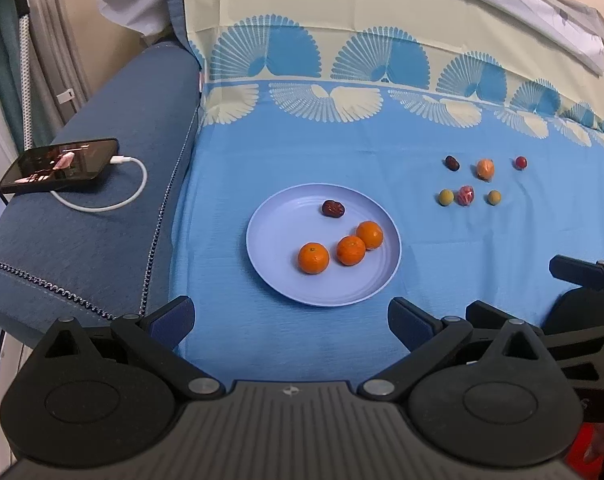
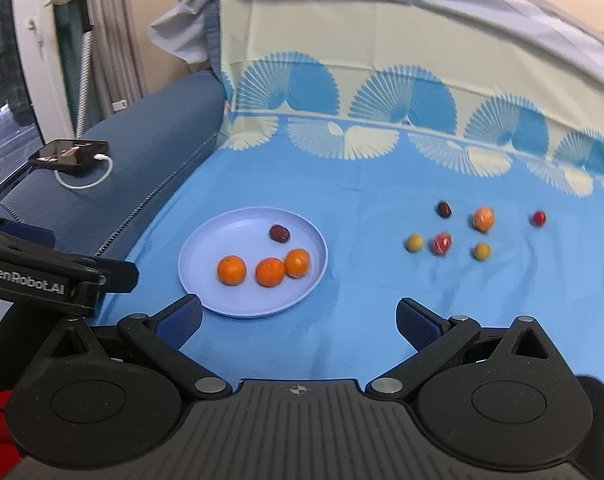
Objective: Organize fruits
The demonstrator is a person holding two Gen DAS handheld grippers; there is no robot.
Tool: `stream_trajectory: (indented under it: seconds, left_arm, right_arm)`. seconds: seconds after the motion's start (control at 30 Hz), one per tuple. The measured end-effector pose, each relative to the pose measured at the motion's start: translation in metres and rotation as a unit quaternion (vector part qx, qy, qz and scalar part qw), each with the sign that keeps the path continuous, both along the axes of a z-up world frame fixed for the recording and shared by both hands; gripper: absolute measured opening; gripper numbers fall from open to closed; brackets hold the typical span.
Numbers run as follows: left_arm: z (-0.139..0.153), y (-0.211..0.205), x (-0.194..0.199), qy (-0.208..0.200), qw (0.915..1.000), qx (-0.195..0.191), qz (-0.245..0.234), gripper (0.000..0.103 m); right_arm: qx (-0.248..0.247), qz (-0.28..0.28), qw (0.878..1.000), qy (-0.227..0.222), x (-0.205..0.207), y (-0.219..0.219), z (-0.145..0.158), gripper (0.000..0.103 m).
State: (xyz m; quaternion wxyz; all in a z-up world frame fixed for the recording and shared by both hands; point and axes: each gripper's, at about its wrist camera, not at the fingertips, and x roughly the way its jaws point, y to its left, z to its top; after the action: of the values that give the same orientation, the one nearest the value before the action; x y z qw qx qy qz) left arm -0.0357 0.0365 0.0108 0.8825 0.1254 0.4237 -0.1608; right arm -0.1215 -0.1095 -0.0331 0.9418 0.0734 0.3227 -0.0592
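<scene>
With three oranges [image 1: 340,248] and one date [image 1: 333,208] lying on the plate [image 1: 270,280], both the left gripper [image 1: 291,320] and right gripper [image 2: 299,318] are hovering with jaws spread and empty, apparently between picks, the next calling for a reach to the loose fruits [image 2: 478,230] well right on the blue sheet [image 2: 362,340].

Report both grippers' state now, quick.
Left gripper: open, holding nothing, short of the plate.
Right gripper: open, holding nothing.
</scene>
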Motion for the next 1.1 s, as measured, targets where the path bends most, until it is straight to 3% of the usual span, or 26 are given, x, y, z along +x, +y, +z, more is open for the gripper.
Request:
stream_trajectory:
  seconds: [0.2,0.4,0.67,0.83,1.1]
  left_arm:
    - [-0.008,-0.014,0.011,0.015,0.9998,0.012,-0.005,0.103]
    - [-0.015,-0.046,0.032,0.026,0.9989,0.028,-0.029,0.103]
    - [-0.021,-0.131,0.077,0.004,0.9923,0.054,-0.111,0.103]
    - [-0.039,-0.202,0.1,-0.012,0.9723,0.067,-0.224,0.103]
    - [-0.106,-0.3,0.137,-0.013,0.9181,0.118,-0.378,0.103]
  right_arm:
    - [0.061,-0.057,0.996,0.031,0.012,-0.033,-0.021,0.102]
    - [0.117,-0.175,0.976,0.061,0.02,-0.09,-0.048,0.102]
    - [0.025,-0.252,0.967,0.031,0.049,-0.16,-0.08,0.102]
    - [-0.015,-0.241,0.97,0.034,0.088,-0.212,-0.103,0.102]
    - [0.019,-0.211,0.976,0.054,0.152,-0.267,-0.146,0.102]
